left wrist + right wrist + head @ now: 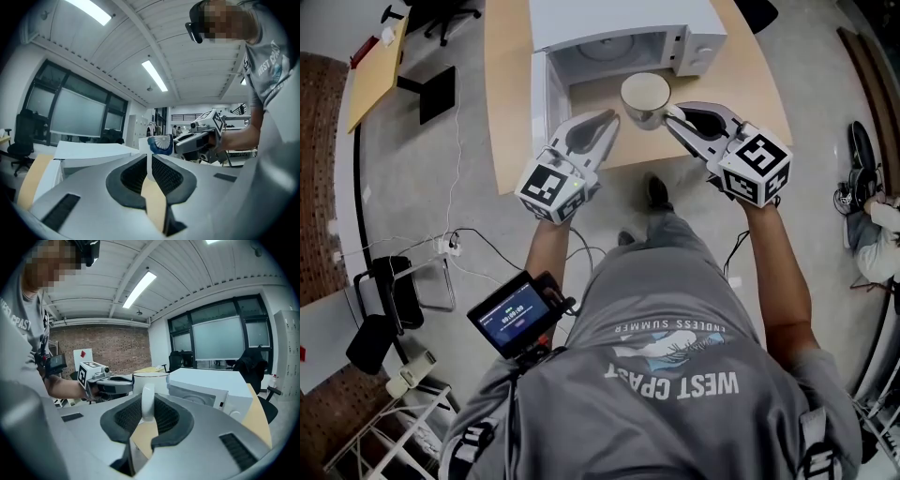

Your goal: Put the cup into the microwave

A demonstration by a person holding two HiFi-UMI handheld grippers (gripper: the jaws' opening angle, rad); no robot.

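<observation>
A white cup (645,97) hangs over the wooden table (511,103), just in front of the white microwave (628,28), whose door (548,94) stands open to the left. My right gripper (671,114) is shut on the cup's handle (147,401), and the cup's body (151,380) shows beyond its jaws. My left gripper (609,120) is level with the cup on its left, close to it; its jaws are shut with nothing between them. From the left gripper view, the cup (161,144) shows a blue pattern, with the right gripper (187,143) on it.
The microwave's cavity (609,52) faces me with a turntable inside. The table's near edge runs just under both grippers. On the floor are cables (478,244), a black chair (389,300) at the left and another person's feet (862,197) at the right.
</observation>
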